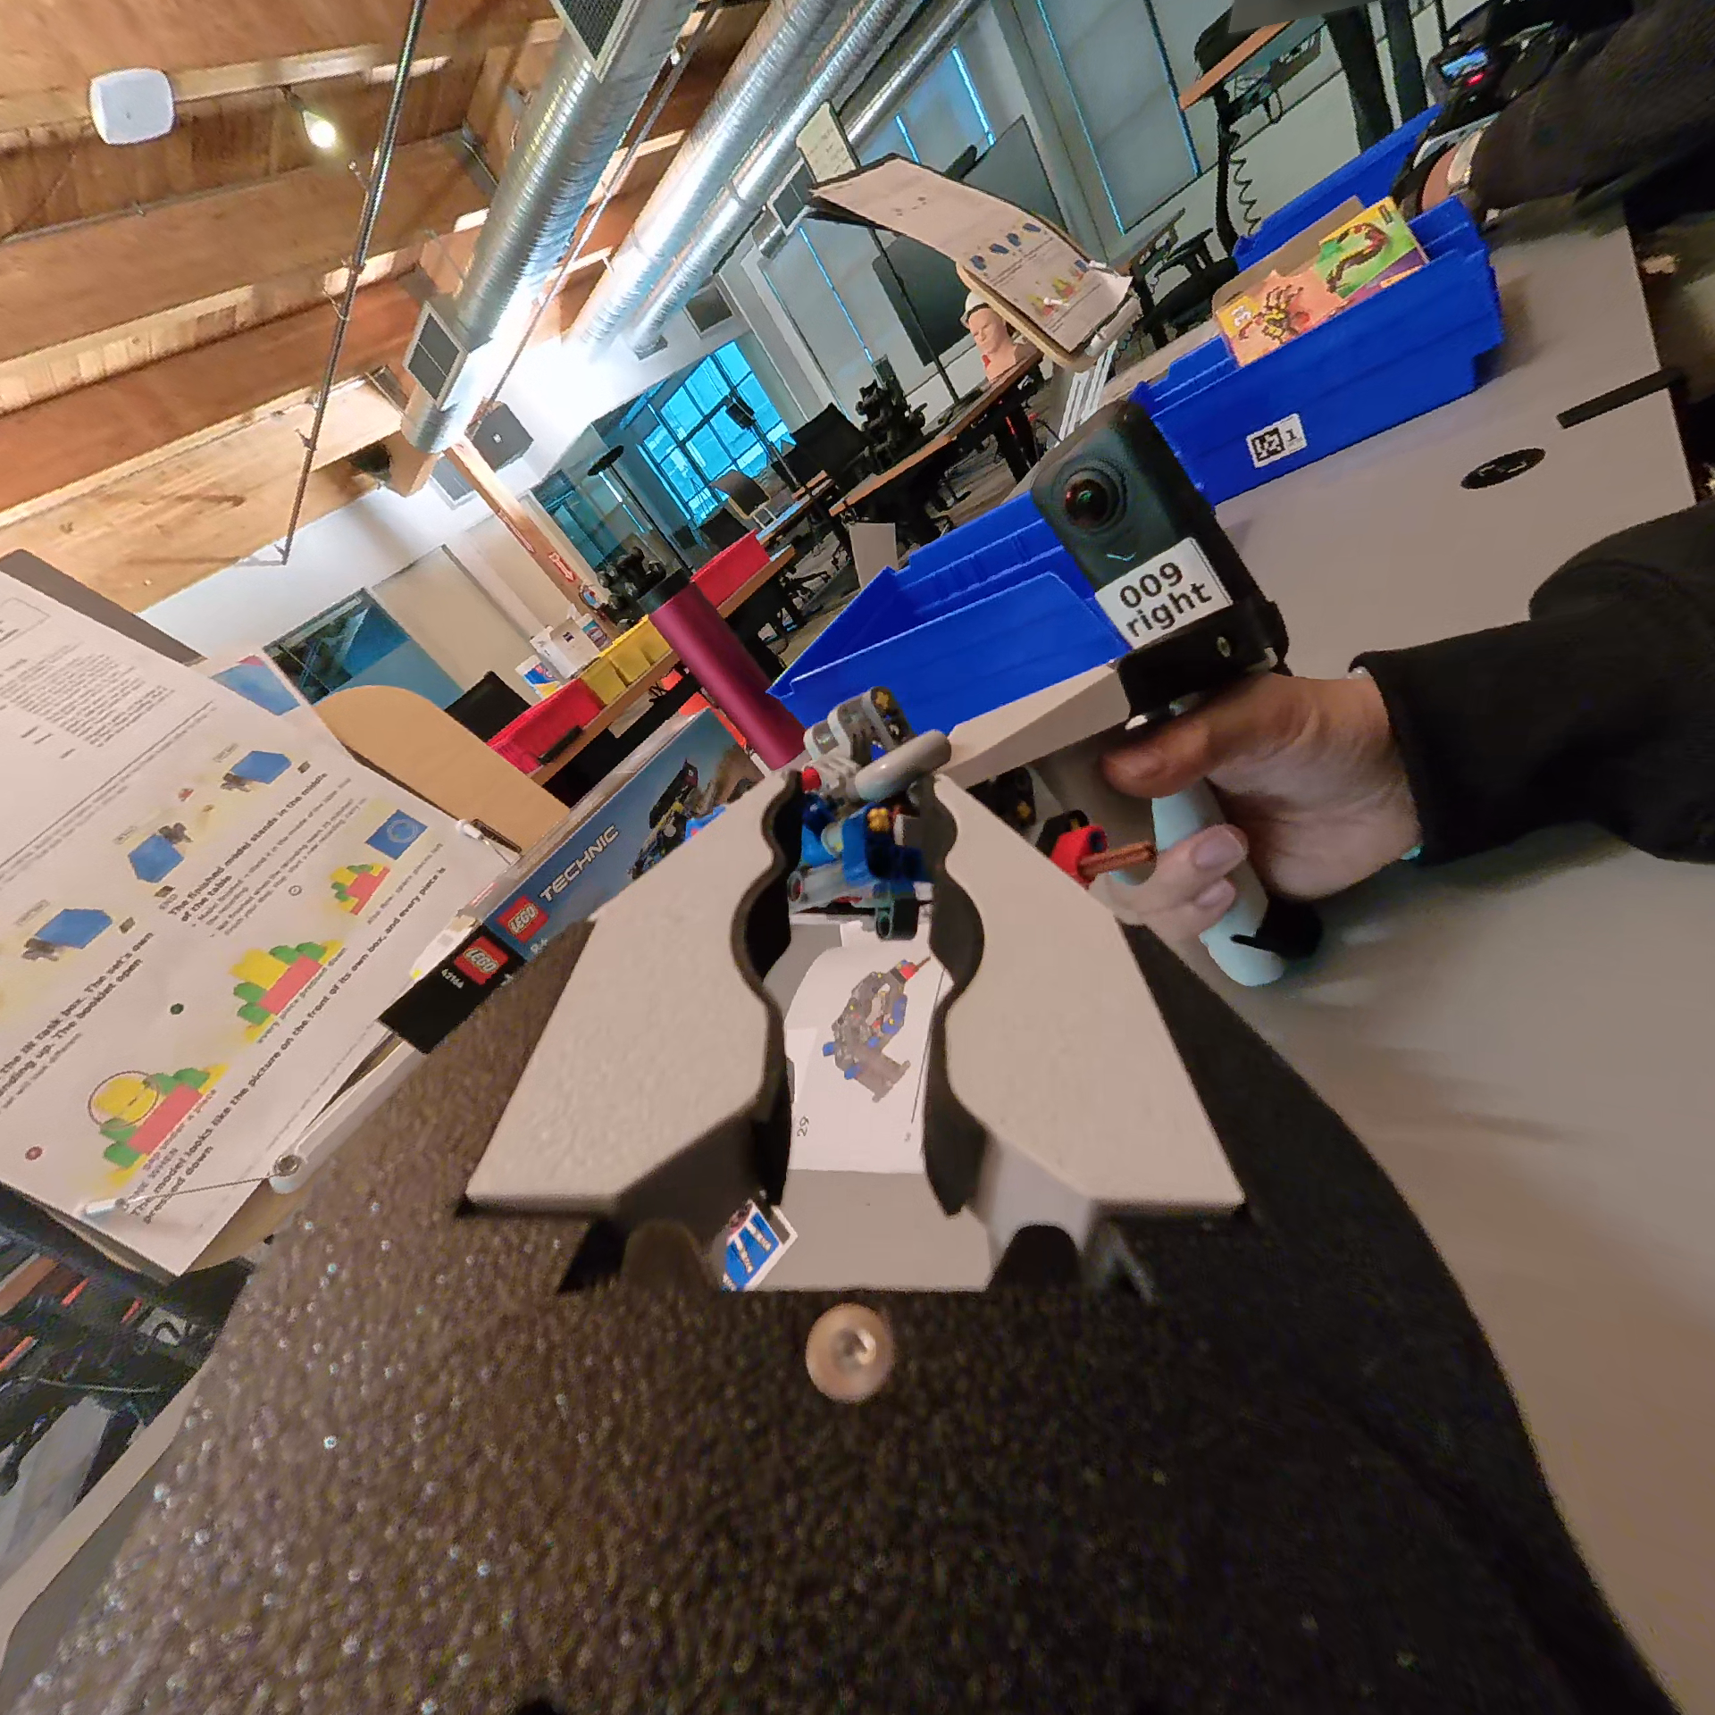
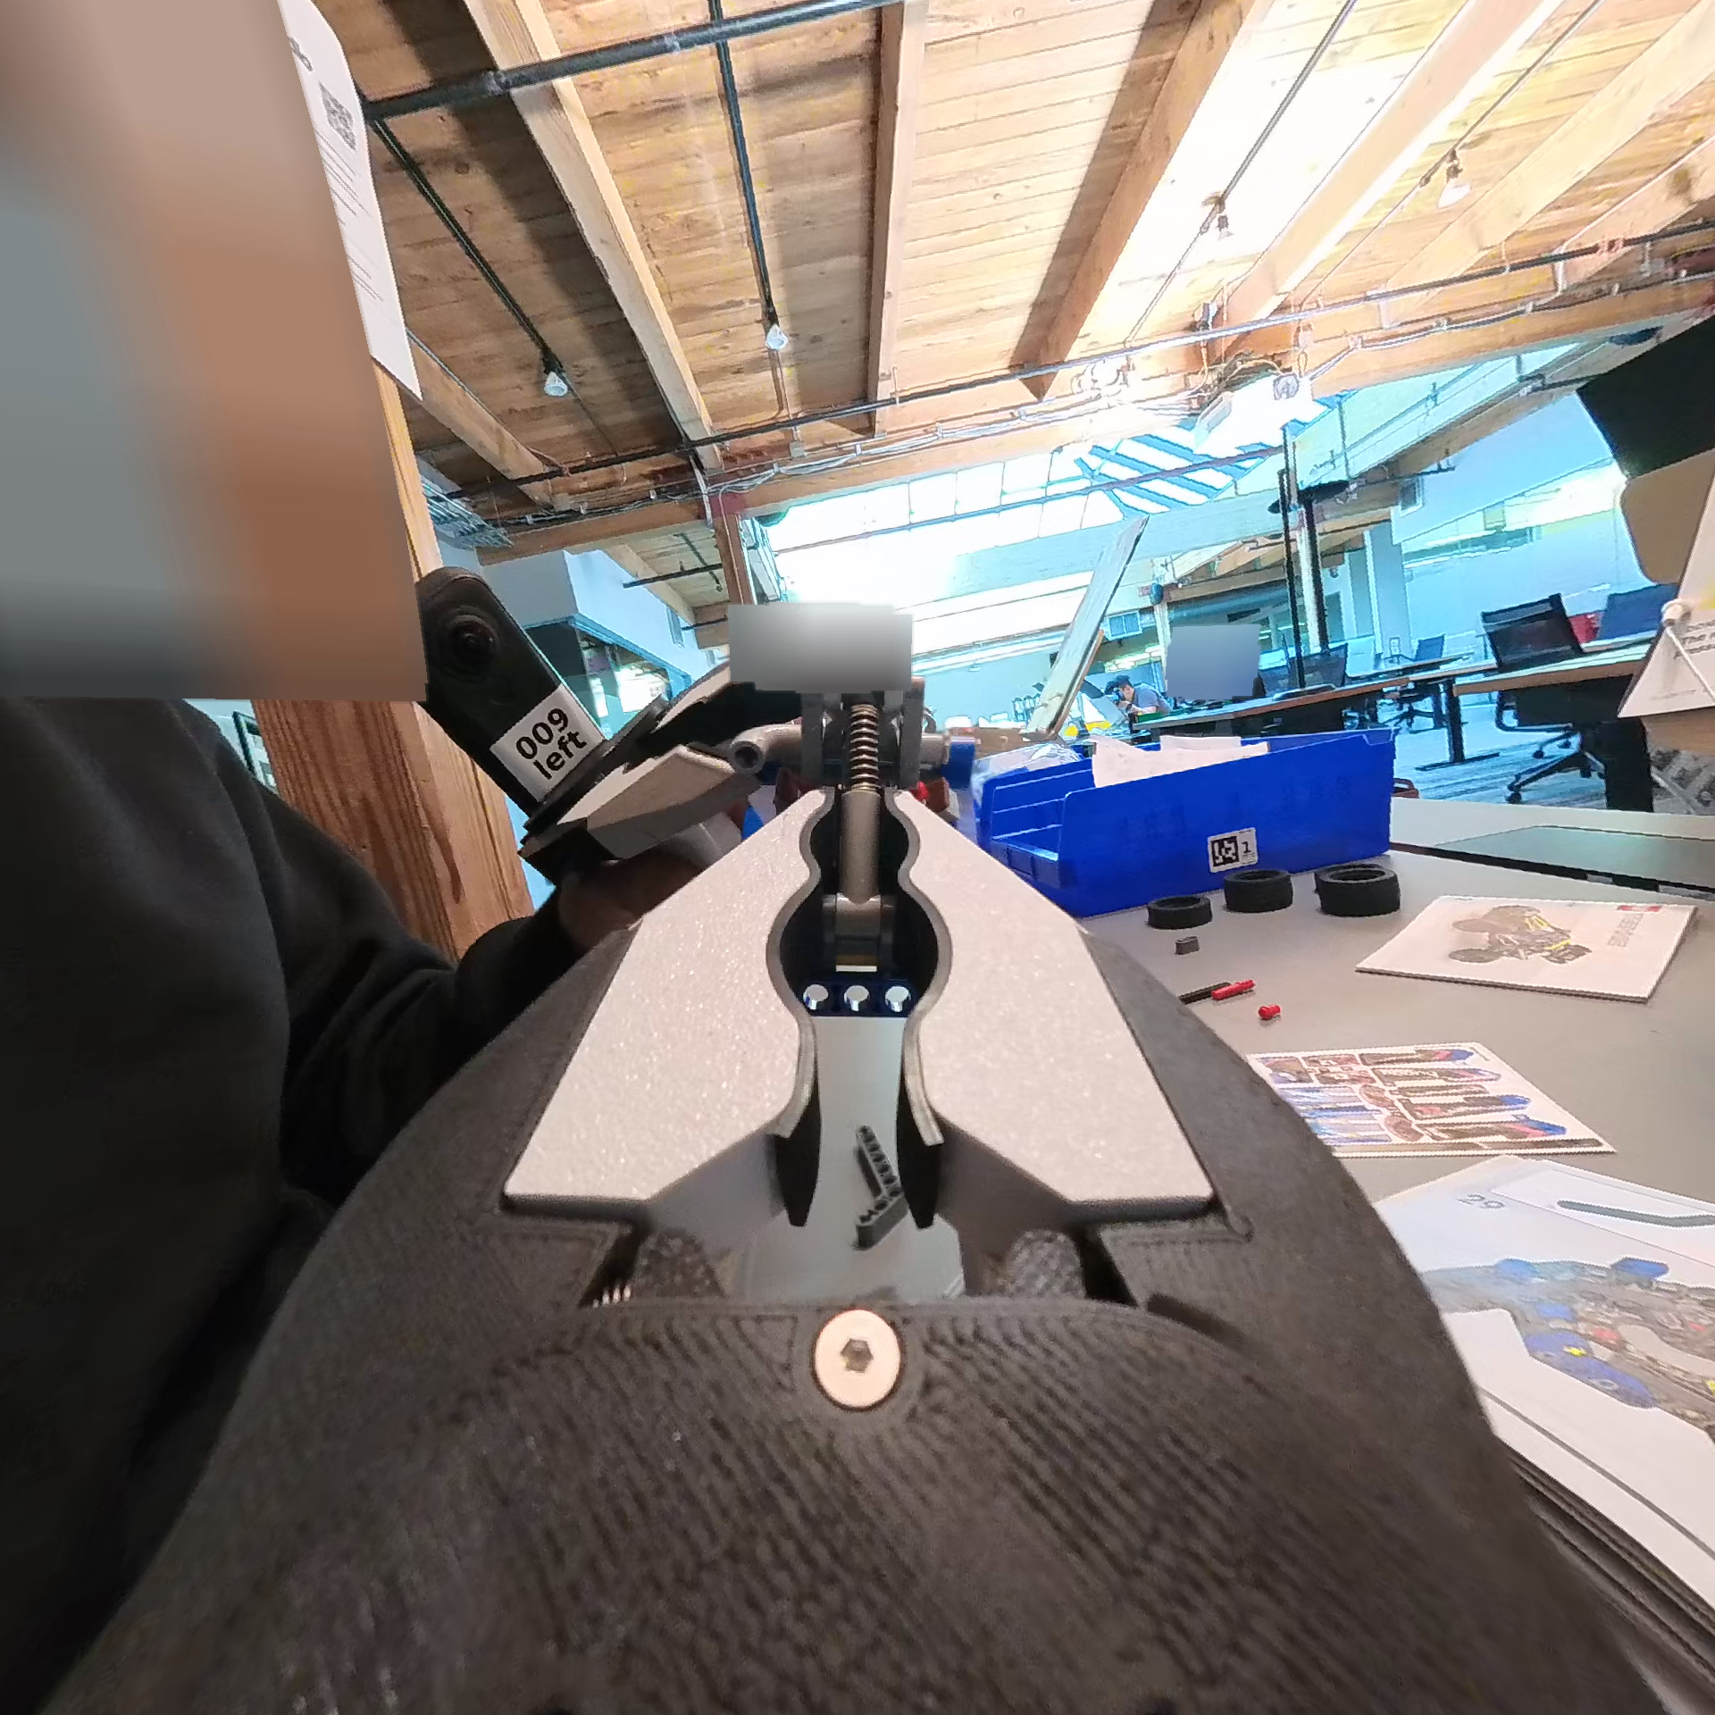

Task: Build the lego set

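Nearest, the left gripper (image 1: 858, 835) is clamped on the lego model (image 1: 858, 826), a blue and grey Technic sub-assembly held off the table between both tools. The right gripper (image 2: 858, 835) is closed on the same model's grey shock absorber (image 2: 863, 817), whose coil spring stands just past the fingertips; a blue beam with three holes (image 2: 856, 998) sits in the wider gap farther back between the fingers.

Risk, as judged: with two grips on one small assembly, any twist or pull between the tools could pop pins loose or split the model. The grip on the round shock body looks prone to slipping, which would drop the part onto the grey table (image 2: 1299, 965).

Counts, moving outward:
- One open instruction booklet (image 2: 1596, 1299).
- One sticker sheet (image 2: 1420, 1100).
- One closed booklet (image 2: 1522, 942).
- One loose black angled beam (image 2: 877, 1188), seen below between the fingers.
- Three small red pieces (image 2: 1234, 990) and one small grey piece.
- Three black tyres (image 2: 1257, 891).
- One blue bin (image 2: 1188, 807) in the right wrist view; the left wrist view shows more.
- One set box (image 1: 594, 863).
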A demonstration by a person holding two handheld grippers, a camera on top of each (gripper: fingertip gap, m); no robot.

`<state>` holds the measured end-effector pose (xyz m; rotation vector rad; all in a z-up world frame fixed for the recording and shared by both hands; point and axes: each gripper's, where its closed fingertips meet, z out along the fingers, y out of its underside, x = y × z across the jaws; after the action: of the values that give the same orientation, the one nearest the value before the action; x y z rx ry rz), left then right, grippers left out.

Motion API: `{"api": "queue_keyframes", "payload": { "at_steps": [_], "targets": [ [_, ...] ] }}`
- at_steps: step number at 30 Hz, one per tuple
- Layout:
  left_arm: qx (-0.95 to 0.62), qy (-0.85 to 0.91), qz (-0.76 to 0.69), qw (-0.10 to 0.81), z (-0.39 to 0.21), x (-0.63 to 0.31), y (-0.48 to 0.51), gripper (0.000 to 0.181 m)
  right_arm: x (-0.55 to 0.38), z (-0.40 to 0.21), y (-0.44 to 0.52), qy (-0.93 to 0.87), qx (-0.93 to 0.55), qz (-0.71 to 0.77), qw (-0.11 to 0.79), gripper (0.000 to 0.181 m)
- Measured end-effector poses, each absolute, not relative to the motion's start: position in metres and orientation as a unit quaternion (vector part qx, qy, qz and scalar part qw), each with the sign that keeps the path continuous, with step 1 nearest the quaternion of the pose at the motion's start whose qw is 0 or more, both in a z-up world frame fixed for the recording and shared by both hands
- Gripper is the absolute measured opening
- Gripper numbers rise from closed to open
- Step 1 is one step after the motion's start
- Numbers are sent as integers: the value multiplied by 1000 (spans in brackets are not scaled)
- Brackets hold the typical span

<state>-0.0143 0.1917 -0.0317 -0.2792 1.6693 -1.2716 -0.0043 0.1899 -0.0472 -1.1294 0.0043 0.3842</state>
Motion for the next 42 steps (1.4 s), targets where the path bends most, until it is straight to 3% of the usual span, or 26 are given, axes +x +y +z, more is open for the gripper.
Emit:
{"api": "queue_keyframes", "payload": {
  "at_steps": [18, 21, 27, 42],
  "targets": [
    [-72, 665, -554, 495, -21, -27, 185, 19, -18, -35, 185, -28, -507, 178, 843, 4],
    [-54, 659, -564, 494, -16, -34, 180, 11, -23, -30, 185, -34, -494, 180, 850, 4],
    [-19, 630, -552, 546, 2, -46, 177, 16, -34, -16, 177, -60, -466, 181, 864, 5],
    [-10, 592, -603, 535, 28, -66, 179, 20, -44, 4, 169, -54, -398, 249, 881, 4]
  ]
}}
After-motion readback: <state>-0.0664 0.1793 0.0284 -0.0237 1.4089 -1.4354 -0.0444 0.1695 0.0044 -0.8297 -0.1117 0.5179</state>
